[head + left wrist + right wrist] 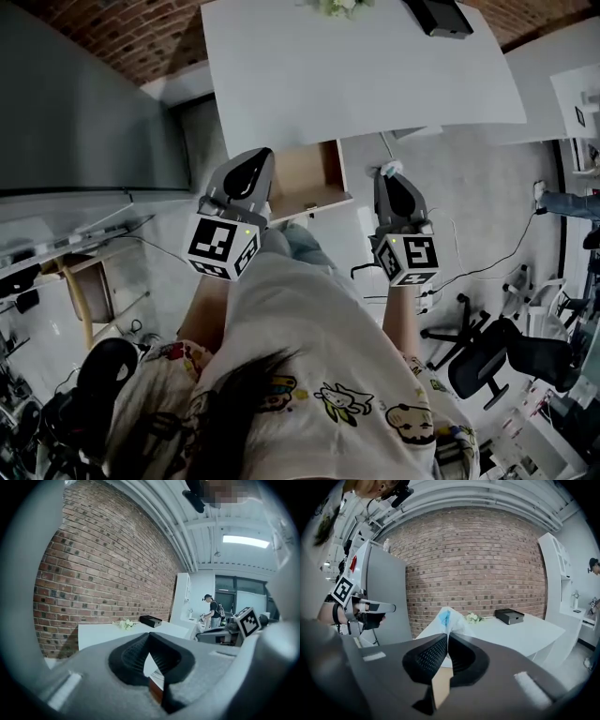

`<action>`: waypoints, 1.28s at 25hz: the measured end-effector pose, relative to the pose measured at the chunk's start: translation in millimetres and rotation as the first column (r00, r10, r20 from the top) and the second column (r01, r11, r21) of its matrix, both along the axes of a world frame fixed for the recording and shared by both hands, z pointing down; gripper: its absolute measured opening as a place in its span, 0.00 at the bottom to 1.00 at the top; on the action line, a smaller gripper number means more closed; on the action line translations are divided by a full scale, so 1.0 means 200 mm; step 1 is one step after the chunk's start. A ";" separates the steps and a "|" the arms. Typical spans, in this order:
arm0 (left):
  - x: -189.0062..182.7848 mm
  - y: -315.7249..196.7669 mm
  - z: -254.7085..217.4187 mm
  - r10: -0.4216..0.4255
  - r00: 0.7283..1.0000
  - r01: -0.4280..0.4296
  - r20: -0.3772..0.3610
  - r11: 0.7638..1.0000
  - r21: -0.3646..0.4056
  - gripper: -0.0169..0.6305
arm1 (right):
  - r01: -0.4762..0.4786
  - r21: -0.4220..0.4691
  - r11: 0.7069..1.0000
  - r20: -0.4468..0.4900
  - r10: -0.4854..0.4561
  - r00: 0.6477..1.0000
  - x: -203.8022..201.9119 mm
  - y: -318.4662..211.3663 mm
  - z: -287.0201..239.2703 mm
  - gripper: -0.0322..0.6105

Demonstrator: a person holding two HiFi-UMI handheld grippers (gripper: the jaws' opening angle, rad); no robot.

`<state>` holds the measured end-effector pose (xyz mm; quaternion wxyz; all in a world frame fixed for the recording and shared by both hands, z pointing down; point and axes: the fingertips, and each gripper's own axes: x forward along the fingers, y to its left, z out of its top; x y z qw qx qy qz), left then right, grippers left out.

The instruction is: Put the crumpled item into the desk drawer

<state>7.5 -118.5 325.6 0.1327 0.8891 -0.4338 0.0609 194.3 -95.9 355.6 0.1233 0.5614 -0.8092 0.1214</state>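
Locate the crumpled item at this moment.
The crumpled item is pinched between the fingers of the right gripper. In the head view it sits right of centre, just right of the open desk drawer that sticks out of the white desk.

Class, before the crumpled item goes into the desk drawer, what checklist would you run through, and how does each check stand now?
1. Drawer open: ok. It is pulled out below the desk.
2. Crumpled item gripped: ok. The right claw has its jaws shut on it.
3. Left claw free: ok. Its jaws are together with nothing between them.
4. Right claw above the drawer: not ok. In the head view it is to the drawer's right, over the floor.
5. Room inside the drawer: cannot tell. The visible part looks bare, but the left claw covers the rest.
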 end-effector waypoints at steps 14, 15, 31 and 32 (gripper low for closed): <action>-0.07 -0.06 0.07 0.015 0.999 -0.013 0.032 0.999 -0.039 0.02 | 0.039 -0.069 0.997 0.004 -0.039 0.999 -0.13 -0.08 0.11 0.07; -0.08 -0.06 0.09 0.016 0.999 -0.014 0.033 0.999 -0.045 0.02 | 0.042 -0.075 0.996 0.005 -0.042 0.999 -0.14 -0.08 0.12 0.07; -0.08 0.01 0.43 0.091 0.994 -0.080 0.064 0.983 -0.166 0.02 | 0.080 -0.178 0.981 0.011 -0.080 0.997 -0.29 -0.13 0.46 0.07; -0.07 0.02 0.46 0.098 0.993 -0.085 0.067 0.981 -0.176 0.02 | 0.083 -0.176 0.981 0.004 -0.084 0.996 -0.30 -0.14 0.50 0.07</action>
